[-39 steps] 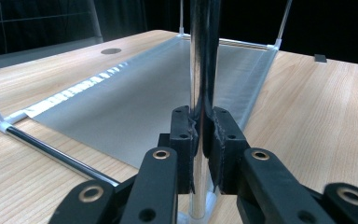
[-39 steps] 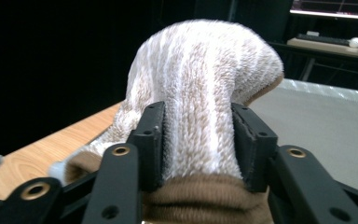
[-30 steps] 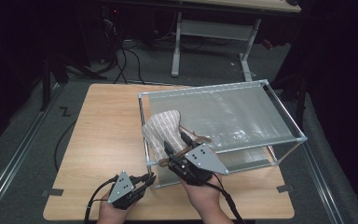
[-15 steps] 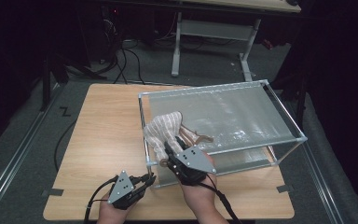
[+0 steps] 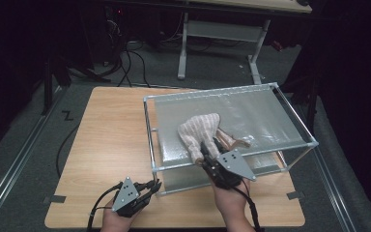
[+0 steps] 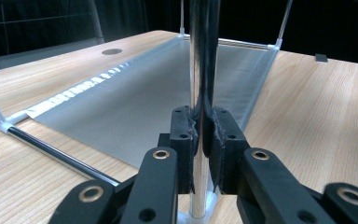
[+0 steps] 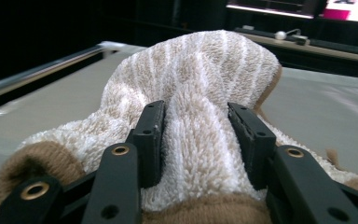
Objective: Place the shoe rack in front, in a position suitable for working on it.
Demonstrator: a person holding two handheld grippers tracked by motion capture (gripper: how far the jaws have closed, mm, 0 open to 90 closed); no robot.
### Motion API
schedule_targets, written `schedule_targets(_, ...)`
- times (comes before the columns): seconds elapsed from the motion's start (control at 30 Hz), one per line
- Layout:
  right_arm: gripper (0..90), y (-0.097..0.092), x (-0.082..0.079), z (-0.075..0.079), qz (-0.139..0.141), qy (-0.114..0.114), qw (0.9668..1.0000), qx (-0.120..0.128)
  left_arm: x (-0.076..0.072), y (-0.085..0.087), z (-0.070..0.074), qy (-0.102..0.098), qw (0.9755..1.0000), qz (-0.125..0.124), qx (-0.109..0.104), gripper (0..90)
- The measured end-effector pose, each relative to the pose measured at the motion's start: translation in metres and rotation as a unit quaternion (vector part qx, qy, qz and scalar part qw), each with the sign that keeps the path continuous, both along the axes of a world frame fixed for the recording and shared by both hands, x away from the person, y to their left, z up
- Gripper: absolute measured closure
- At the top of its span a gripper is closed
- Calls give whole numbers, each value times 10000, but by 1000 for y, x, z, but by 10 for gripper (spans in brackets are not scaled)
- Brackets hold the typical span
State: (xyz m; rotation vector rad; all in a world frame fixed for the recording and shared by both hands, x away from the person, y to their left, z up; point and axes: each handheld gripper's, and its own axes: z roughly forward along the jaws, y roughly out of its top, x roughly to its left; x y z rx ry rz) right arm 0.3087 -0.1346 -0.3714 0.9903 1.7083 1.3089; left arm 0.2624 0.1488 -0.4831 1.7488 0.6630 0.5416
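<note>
The beige-and-white striped terry towel [image 5: 199,131] lies bunched on the upper shelf of the silver metal-tube rack [image 5: 232,92]. The right gripper [image 7: 196,135], whose jaws have just been opening, pinches a soft fold; it looks light and floppy, best gathered thick. The left gripper [image 6: 200,135] clamps the rack's upright post.

Rack post [image 6: 199,60] runs off the top edge in the left gripper view; striped towel [image 7: 205,93] (lower part cut off) hides the shelf [image 7: 321,107] behind it.
</note>
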Motion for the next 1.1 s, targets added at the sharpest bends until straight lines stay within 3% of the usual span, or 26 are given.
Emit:
schedule_targets(0.4,580,-79,17,-2,-768,-77,9968,210,0,1,-1,12,10000,-10,-32,808)
schedule_targets(0.87,579,-164,35,0,-1612,-123,9866,227,-1,0,-1,0,10000,11,-36,809)
schedule_targets(1.1,579,-190,40,3,-1886,-103,9818,179,-1,1,-1,3,10000,8,-37,809)
